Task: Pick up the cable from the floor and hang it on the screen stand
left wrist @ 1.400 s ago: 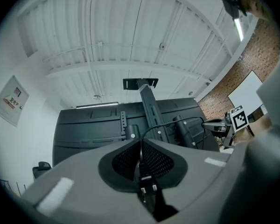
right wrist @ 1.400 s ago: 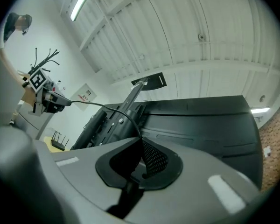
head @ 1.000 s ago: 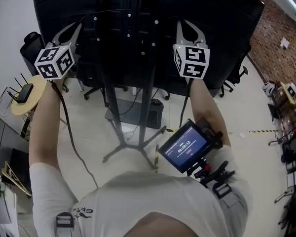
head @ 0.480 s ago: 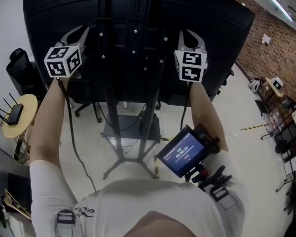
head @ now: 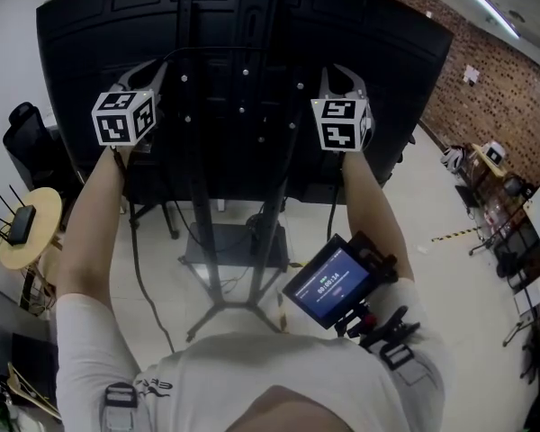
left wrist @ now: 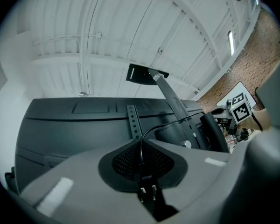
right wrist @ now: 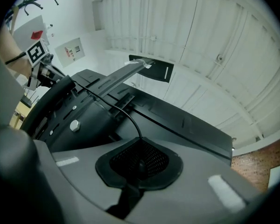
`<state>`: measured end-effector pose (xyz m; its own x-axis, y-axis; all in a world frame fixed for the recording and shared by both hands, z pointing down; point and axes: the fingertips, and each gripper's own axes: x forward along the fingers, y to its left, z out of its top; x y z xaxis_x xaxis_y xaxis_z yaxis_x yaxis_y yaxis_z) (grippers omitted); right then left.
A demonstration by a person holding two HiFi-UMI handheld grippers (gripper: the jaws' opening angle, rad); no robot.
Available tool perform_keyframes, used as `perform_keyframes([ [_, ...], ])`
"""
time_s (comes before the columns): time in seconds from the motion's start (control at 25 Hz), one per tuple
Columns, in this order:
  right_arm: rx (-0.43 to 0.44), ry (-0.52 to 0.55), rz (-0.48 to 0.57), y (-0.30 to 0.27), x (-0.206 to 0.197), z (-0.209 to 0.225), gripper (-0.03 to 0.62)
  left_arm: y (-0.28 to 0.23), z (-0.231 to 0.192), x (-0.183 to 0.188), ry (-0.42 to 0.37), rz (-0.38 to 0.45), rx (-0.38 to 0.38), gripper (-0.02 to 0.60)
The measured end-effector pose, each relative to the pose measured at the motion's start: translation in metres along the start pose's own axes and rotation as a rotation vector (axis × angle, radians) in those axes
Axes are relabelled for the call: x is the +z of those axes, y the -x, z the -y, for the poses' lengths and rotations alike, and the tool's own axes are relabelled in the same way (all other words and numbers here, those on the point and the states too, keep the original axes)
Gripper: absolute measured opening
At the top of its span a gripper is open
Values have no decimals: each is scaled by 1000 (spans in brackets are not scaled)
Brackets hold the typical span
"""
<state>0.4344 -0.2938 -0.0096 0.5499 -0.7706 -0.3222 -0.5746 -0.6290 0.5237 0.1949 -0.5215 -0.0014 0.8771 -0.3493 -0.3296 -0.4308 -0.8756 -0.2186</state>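
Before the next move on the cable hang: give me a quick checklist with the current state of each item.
1. Left gripper pinching the cable: ok.
2. Right gripper pinching the cable: ok.
3. One gripper on each side of the screen stand posts: ok.
4. Cable runs from each gripper toward the stand, raised behind the screen: ok.
5. Cable seated on a part of the stand: cannot tell.
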Motion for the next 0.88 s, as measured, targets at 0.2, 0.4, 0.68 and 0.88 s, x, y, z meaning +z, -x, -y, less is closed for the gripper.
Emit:
perform_keyframes([
  [0.2, -6, 82, -13, 0, -2, -7, 25, 0, -3, -14, 11, -24, 4, 28],
  [0.4, -4, 156, -29, 0, -2, -15, 25, 0, -4, -25, 26, -33, 18, 28],
  [0.68, 18, 202, -32, 7, -7, -28, 28, 2, 1, -33, 42, -19, 16, 28],
  [0.88, 24, 159, -7, 11, -7, -31, 31, 3, 6, -37, 54, 4, 17, 28],
])
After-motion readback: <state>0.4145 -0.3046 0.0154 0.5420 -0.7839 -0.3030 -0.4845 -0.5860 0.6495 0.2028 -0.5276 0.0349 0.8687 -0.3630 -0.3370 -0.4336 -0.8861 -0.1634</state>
